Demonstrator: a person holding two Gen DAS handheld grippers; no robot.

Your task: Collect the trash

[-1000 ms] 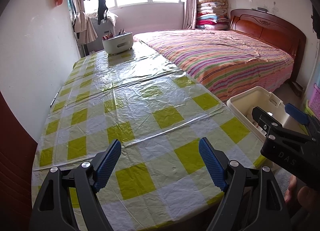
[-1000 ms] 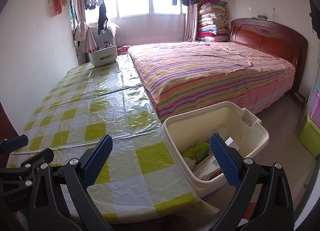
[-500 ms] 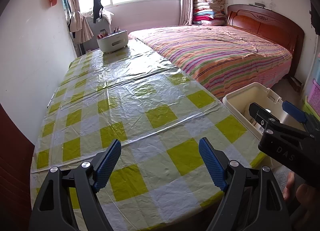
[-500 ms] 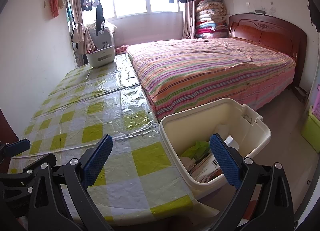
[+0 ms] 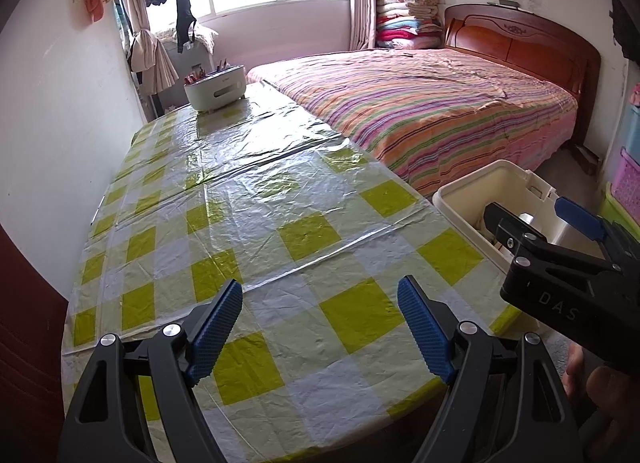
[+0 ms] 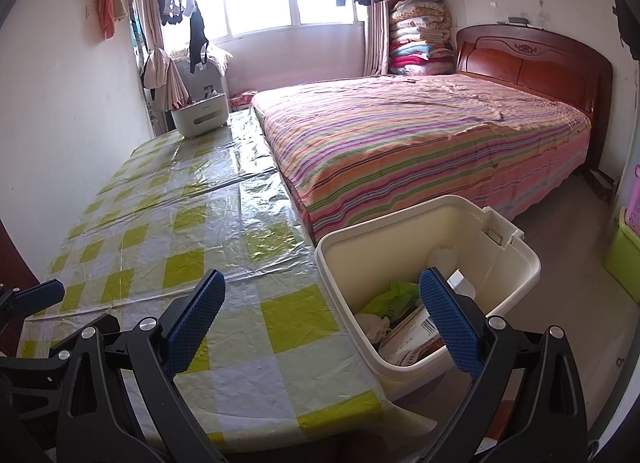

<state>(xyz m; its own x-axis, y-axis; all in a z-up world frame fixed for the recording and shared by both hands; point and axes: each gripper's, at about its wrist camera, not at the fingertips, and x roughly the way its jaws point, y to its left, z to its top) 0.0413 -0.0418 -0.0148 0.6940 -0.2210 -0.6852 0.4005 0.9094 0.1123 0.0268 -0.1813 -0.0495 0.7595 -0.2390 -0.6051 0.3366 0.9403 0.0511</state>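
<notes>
A cream plastic bin (image 6: pixel 516 263) stands on the floor at the table's right front corner and also shows in the left wrist view (image 5: pixel 452 199). It holds trash: a green wrapper (image 6: pixel 390 297), a printed carton (image 6: pixel 412 337) and white paper. My left gripper (image 5: pixel 320 327) is open and empty above the near edge of the table (image 5: pixel 256 199), which has a yellow-checked cloth. My right gripper (image 6: pixel 322 323) is open and empty, its right finger over the bin. It also appears at the right in the left wrist view (image 5: pixel 544 219).
A white caddy (image 5: pixel 216 89) with small items stands at the table's far end. A bed with a striped cover (image 6: pixel 420 143) runs along the table's right side. Green and pink crates (image 6: pixel 624 255) stand on the floor at far right. A wall borders the left.
Both grippers have risen and drawn back slightly, so the table and bin look lower and farther. Both stay open and empty.
</notes>
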